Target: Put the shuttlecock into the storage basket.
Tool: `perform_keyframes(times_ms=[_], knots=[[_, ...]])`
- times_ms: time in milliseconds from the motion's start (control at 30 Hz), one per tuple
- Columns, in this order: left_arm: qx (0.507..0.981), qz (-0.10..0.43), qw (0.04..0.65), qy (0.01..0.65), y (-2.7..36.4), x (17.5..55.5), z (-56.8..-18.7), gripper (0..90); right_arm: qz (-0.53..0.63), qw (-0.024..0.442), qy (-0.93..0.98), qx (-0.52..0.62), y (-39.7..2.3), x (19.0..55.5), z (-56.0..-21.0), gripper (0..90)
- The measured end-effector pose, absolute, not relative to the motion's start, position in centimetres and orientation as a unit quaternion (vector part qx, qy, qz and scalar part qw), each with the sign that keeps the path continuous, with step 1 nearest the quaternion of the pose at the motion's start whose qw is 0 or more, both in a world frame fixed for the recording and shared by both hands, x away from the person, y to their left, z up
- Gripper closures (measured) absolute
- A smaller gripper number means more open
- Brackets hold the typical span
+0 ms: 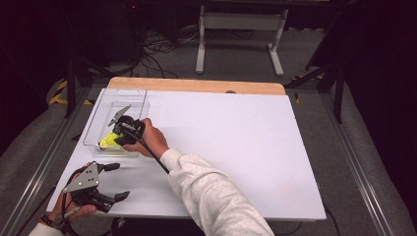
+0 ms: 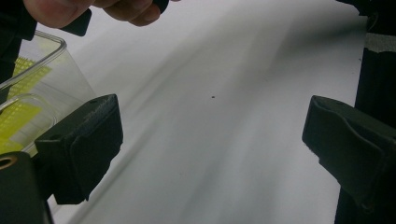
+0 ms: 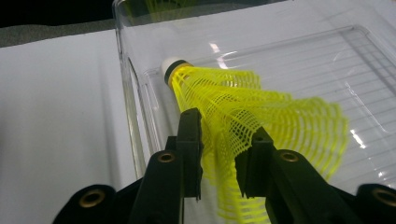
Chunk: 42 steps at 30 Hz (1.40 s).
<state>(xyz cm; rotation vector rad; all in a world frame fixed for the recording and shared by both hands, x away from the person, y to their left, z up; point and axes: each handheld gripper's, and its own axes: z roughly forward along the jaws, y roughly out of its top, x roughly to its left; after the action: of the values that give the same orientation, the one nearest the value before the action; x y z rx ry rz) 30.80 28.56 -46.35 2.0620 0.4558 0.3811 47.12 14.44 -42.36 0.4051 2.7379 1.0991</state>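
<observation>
Right gripper view: I am lowering the right tool (image 3: 219, 149), its jaws slack around a yellow shuttlecock's (image 3: 243, 107) skirt, inside the clear box (image 3: 128, 70); best releasing low and gently. The left tool (image 1: 114, 181) is waiting, opened, over the tabletop (image 1: 236, 147).

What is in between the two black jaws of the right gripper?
In the right gripper view, the yellow net skirt of the shuttlecock runs between the jaws of the right gripper, over the clear plastic box.

Shuttlecock (image 3: 252, 107) inside tray (image 1: 105, 110), table's (image 1: 236, 142) left.
</observation>
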Motion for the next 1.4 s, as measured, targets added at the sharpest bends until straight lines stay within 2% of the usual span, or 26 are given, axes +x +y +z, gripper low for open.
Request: perform_keyframes(times_ms=[233, 400, 833, 1400], knots=[[0.845, 0.155, 0.478, 0.184, 28.4, 31.0, -46.3, 6.1, 0.394, 0.095, 0.901, 0.156, 12.3, 46.4, -42.3, 53.7], [0.846, 0.155, 0.476, 0.184, 28.2, 31.0, -46.3, 6.1, 0.417, 0.109, 0.888, 0.157, 10.4, 45.7, -41.2, 48.0], [0.849, 0.160, 0.470, 0.182, 28.1, 31.1, -46.3, 6.1, 0.435, 0.160, 0.875, 0.143, 6.6, 44.0, -40.0, 43.8], [0.848, 0.166, 0.467, 0.186, 28.2, 31.2, -46.3, 6.1, 0.444, 0.186, 0.861, 0.166, 2.6, 43.8, -39.4, 40.7]])
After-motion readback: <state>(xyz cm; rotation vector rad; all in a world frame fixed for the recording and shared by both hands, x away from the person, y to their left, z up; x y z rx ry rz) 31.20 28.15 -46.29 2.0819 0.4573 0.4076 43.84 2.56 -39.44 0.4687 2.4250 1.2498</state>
